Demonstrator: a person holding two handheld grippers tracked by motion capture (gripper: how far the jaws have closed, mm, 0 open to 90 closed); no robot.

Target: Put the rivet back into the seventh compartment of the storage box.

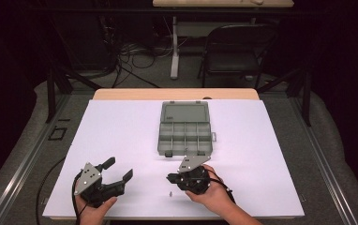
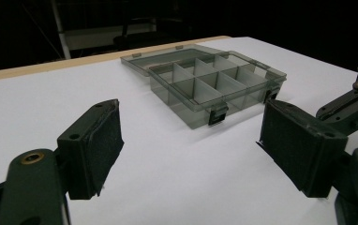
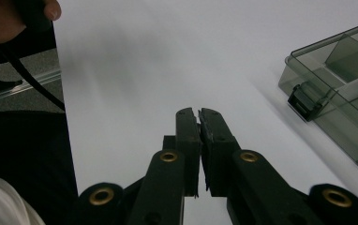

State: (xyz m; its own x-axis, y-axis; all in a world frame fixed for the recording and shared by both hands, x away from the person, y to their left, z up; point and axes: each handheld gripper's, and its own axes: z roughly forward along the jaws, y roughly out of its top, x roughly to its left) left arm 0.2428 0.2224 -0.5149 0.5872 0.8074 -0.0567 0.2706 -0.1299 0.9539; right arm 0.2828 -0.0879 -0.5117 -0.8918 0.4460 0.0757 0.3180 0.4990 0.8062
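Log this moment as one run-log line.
left gripper: open, above sheet | right gripper: shut, nothing seen held | organizer box: lid open, compartments look empty | small object: on white sheet between grippers

Two hands, each holding a black gripper, low over the counter.

The left hand (image 1: 92, 206) comes in from the bottom edge and holds the left gripper (image 1: 119, 169). Its two jaws stand wide apart and point up and to the right, with nothing between them. The right hand (image 1: 211, 192) comes in from the bottom too and holds the right gripper (image 1: 170, 178). Its jaws are pressed together, almost touching, and they point to the left. A black cable trails back from each gripper.
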